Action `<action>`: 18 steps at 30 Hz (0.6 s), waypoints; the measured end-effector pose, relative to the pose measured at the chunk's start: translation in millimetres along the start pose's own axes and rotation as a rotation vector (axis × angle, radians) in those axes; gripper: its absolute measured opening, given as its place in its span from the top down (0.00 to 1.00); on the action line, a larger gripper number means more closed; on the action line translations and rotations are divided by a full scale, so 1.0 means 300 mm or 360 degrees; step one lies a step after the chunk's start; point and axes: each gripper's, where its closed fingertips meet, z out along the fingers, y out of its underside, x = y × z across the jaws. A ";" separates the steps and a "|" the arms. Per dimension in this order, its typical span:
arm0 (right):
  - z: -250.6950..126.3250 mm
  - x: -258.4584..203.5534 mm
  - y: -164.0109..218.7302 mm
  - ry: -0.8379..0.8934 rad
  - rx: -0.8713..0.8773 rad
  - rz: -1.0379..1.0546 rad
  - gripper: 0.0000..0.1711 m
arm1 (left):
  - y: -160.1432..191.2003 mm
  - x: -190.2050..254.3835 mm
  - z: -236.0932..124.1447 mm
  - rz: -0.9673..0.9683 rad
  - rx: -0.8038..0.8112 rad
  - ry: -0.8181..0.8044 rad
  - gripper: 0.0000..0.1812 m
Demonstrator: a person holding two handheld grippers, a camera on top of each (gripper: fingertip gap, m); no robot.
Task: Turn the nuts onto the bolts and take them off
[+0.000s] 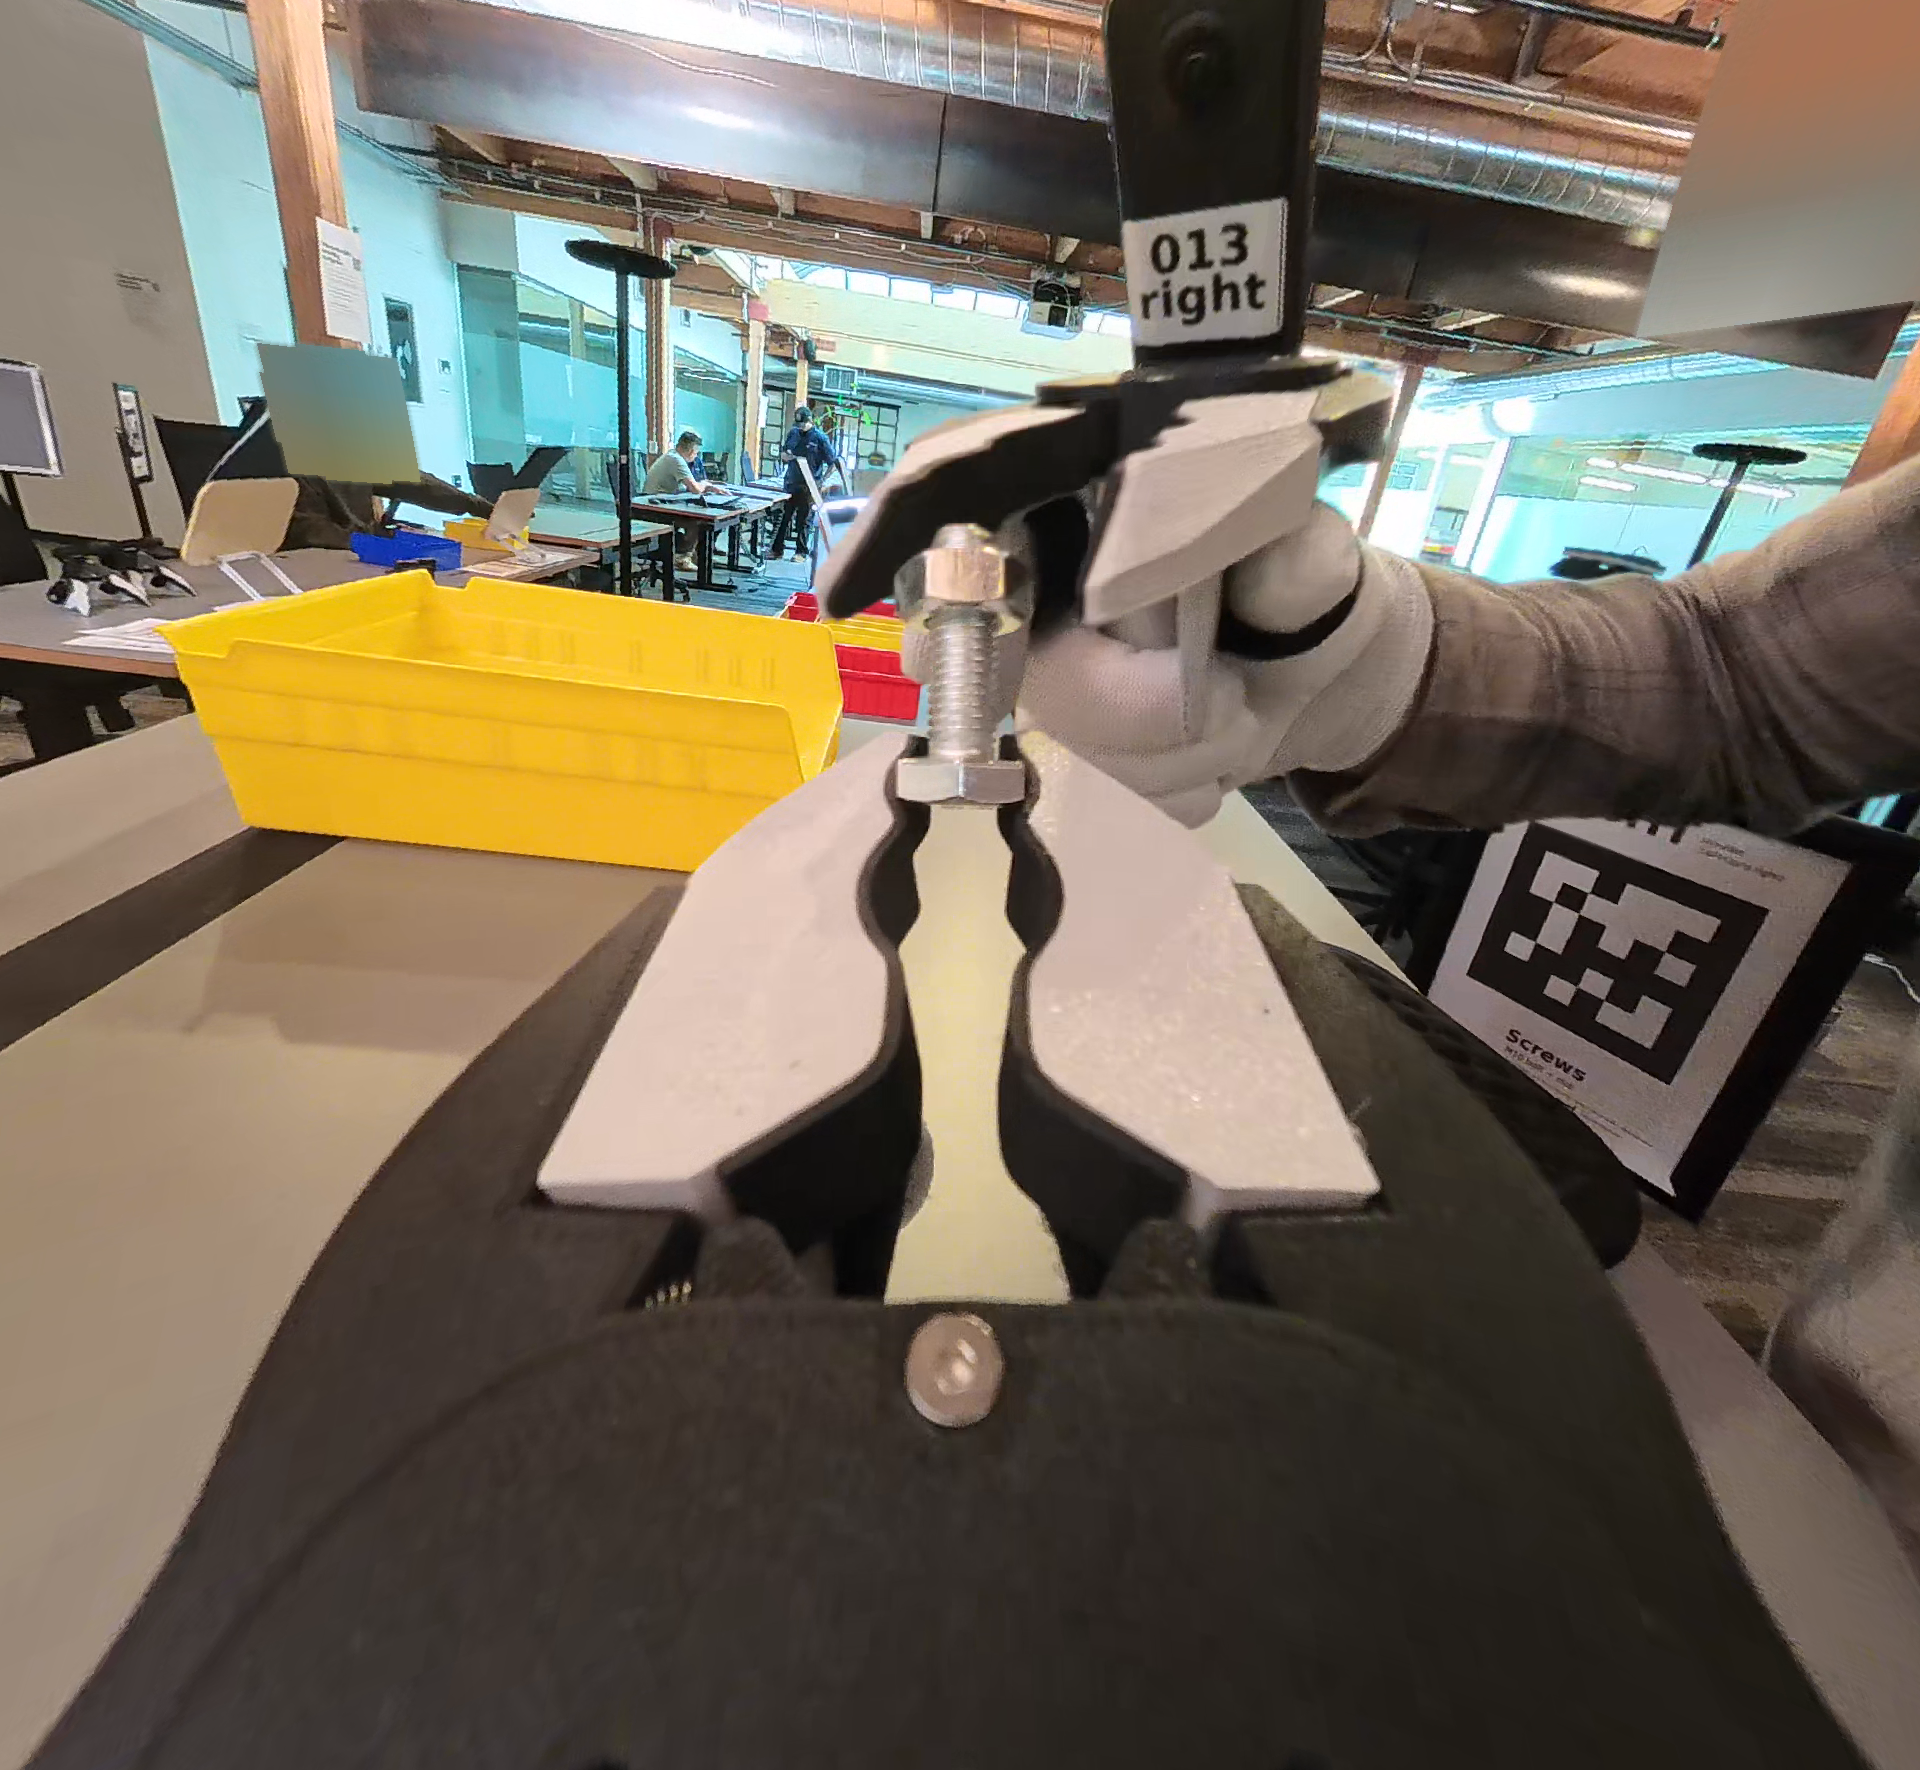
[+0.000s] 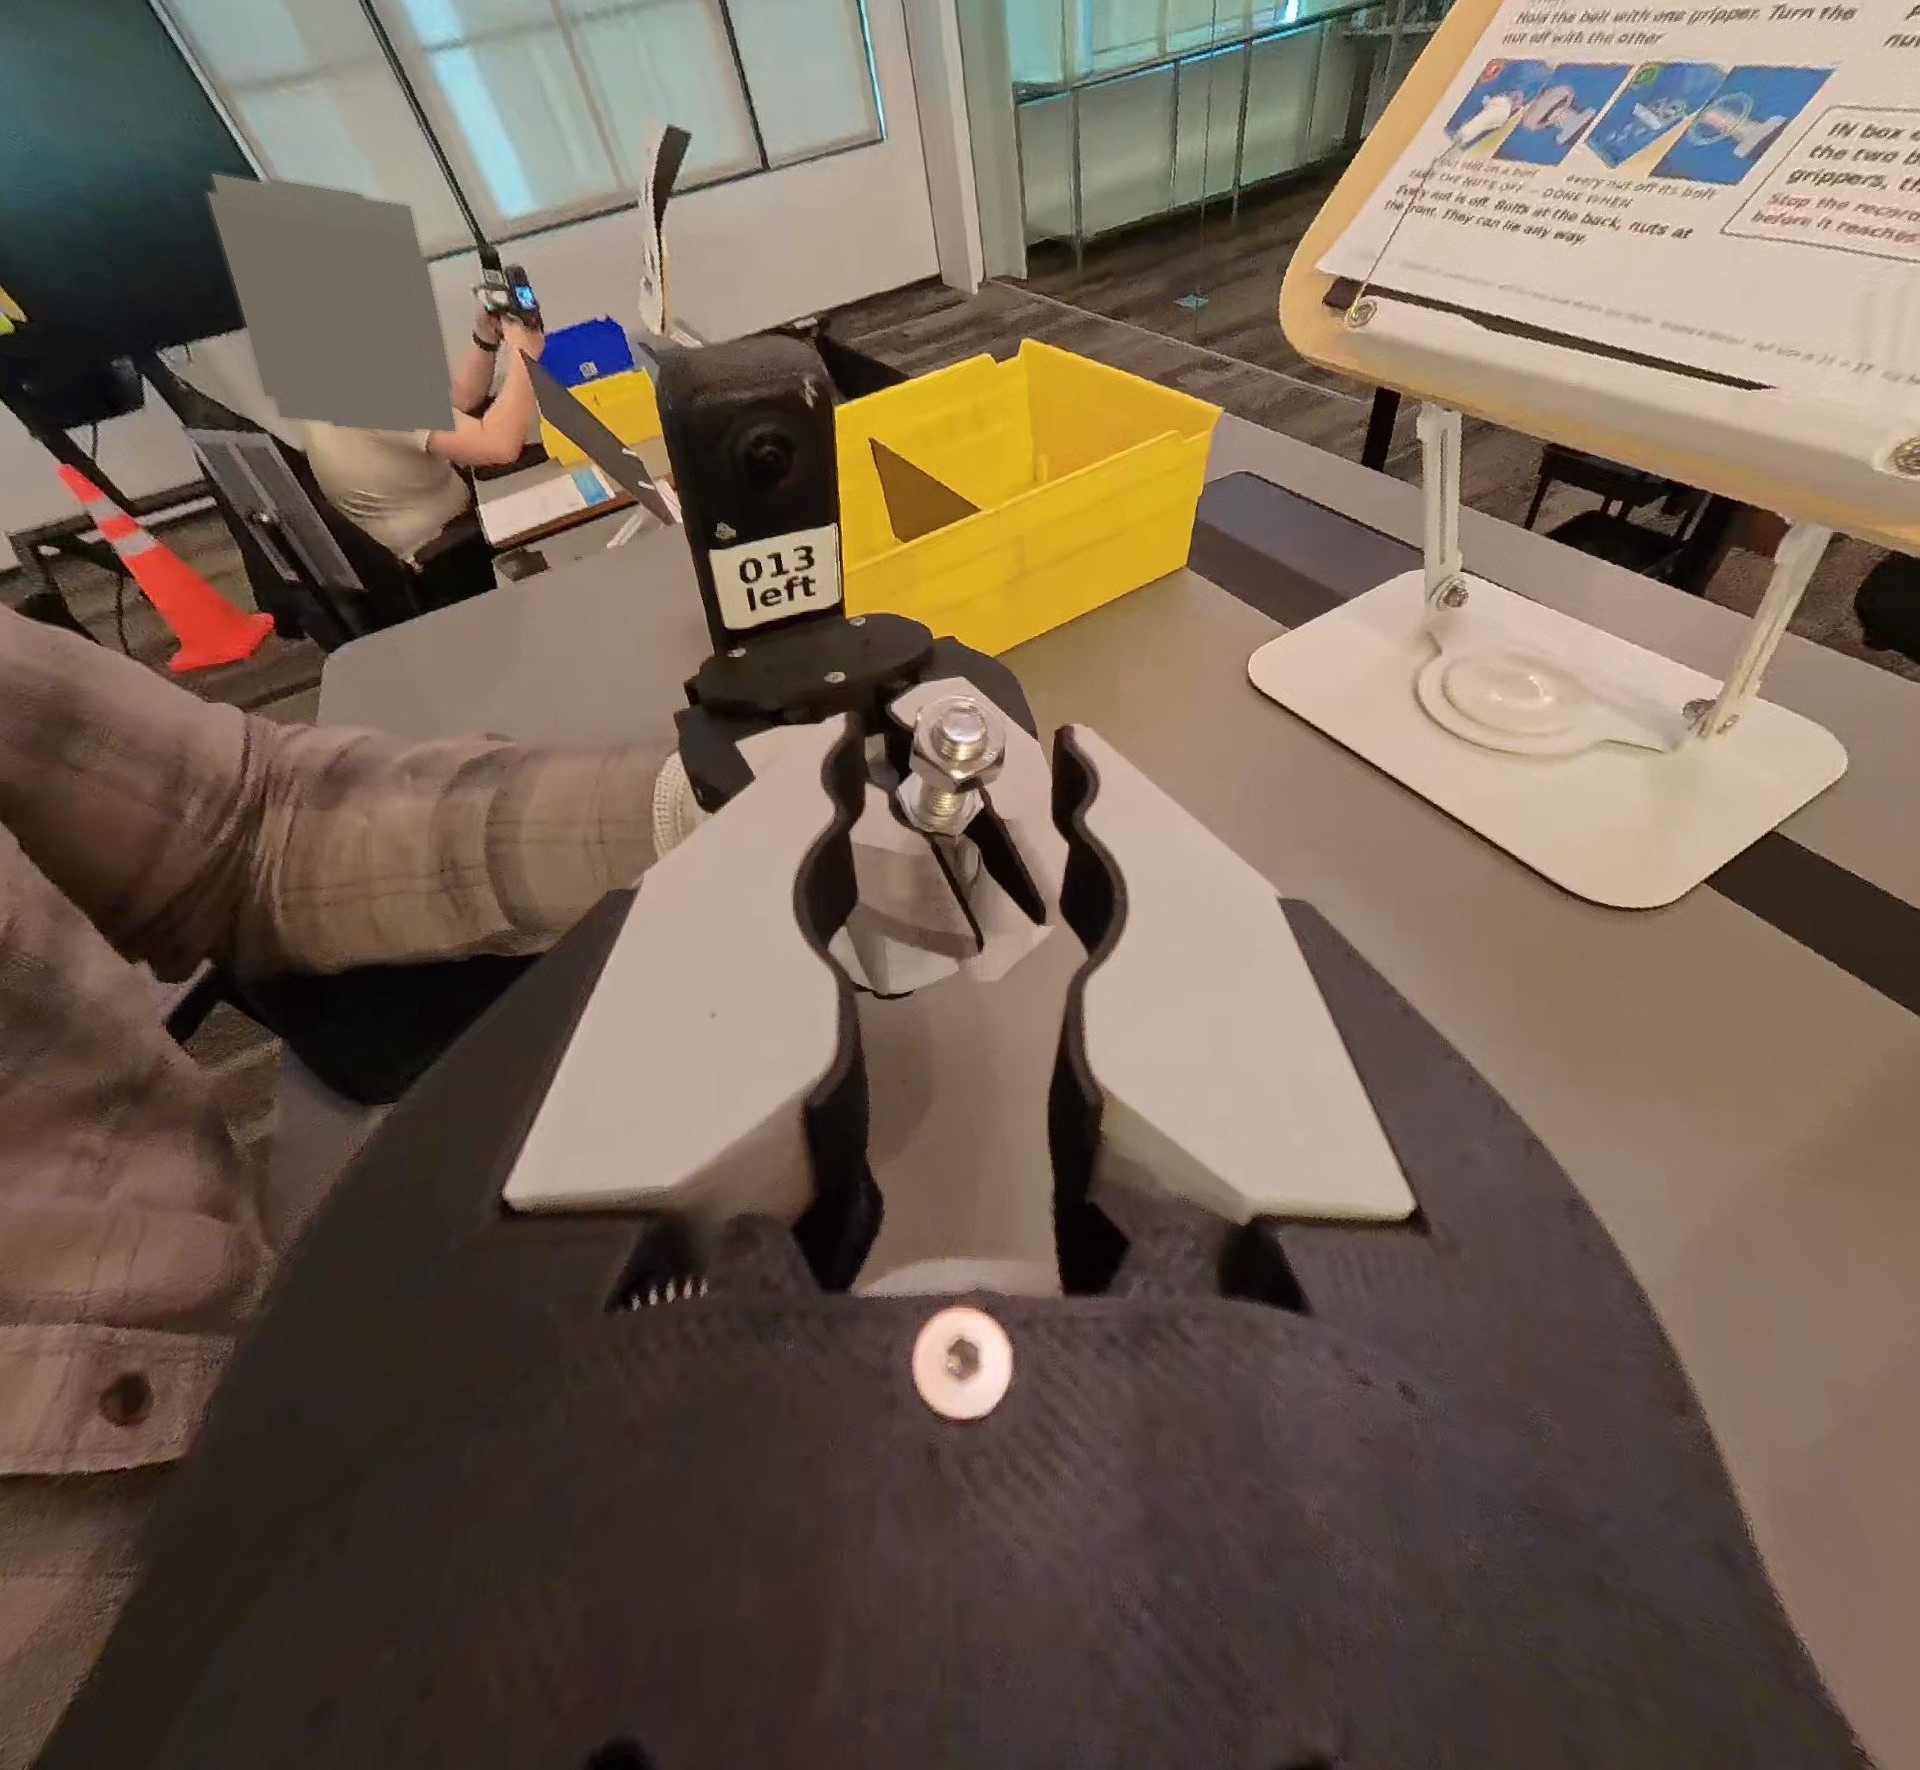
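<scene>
In my left wrist view my own fingers [image 1: 800, 941] cover the underside of the bolt [image 1: 958, 681] head, and the far side of the nut [image 1: 961, 577] sits behind my right gripper [image 1: 966, 567]; whether its tips touch the nut there I cannot tell. In the right wrist view the bolt's lower threads vanish between the other gripper's fingers [image 2: 997, 863]. The yellow bin [image 1: 499, 744] hides its floor behind its front wall. The instruction board [image 2: 1621, 193] is cut off by the edge. Grey patches cover two seated people; those farther back seem too small to make out.
</scene>
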 end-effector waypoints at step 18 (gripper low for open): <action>0.018 0.001 0.061 -0.0051 -0.0357 -0.0181 0.91 | 0.078 0.001 0.020 0.0086 -0.0243 -0.0011 0.91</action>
